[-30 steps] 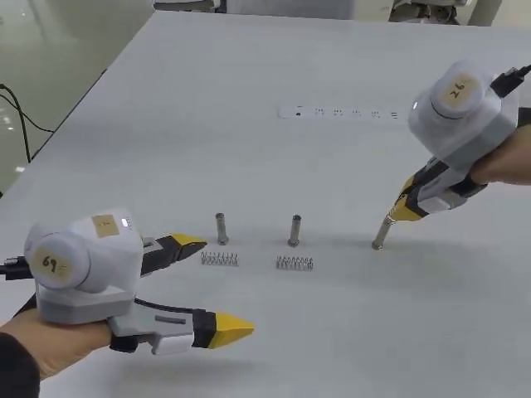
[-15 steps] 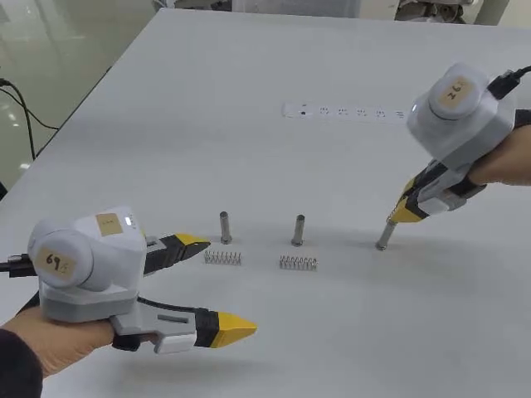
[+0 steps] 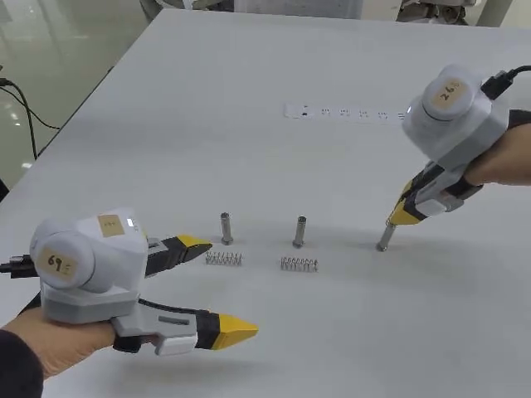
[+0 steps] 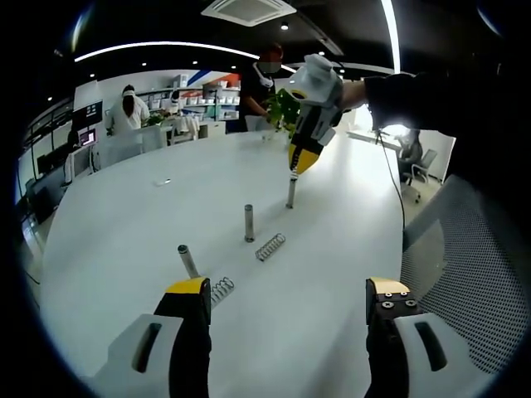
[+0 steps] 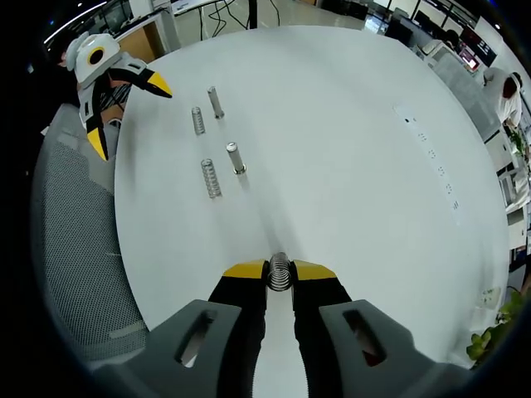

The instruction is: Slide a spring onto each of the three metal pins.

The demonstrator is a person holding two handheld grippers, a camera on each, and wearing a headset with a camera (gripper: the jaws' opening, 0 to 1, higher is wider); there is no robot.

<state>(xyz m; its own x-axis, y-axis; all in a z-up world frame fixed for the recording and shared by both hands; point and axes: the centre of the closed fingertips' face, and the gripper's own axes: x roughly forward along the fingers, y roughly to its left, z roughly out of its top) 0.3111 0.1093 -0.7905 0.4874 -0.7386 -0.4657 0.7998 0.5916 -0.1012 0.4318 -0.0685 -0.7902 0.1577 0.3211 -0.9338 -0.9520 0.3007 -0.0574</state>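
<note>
Three metal pins stand upright in a row on the white table: the left pin (image 3: 226,228), the middle pin (image 3: 299,231) and the right pin (image 3: 385,235). One loose spring (image 3: 223,259) lies in front of the left pin and another spring (image 3: 299,264) in front of the middle pin. My right gripper (image 3: 401,217) is shut on a third spring (image 5: 280,273), held right over the top of the right pin. My left gripper (image 3: 217,286) hovers open at the near left, its jaws wide apart, just short of the left spring (image 4: 221,289).
A white power strip (image 3: 348,113) lies flat on the table beyond the pins. The table's left edge (image 3: 91,91) drops to the floor. People stand at far benches (image 4: 133,108) in the left gripper view.
The right gripper has eased slightly upward and right over the right pin with its spring. The left gripper has stayed open in place; the small shift of the scene is the camera's.
</note>
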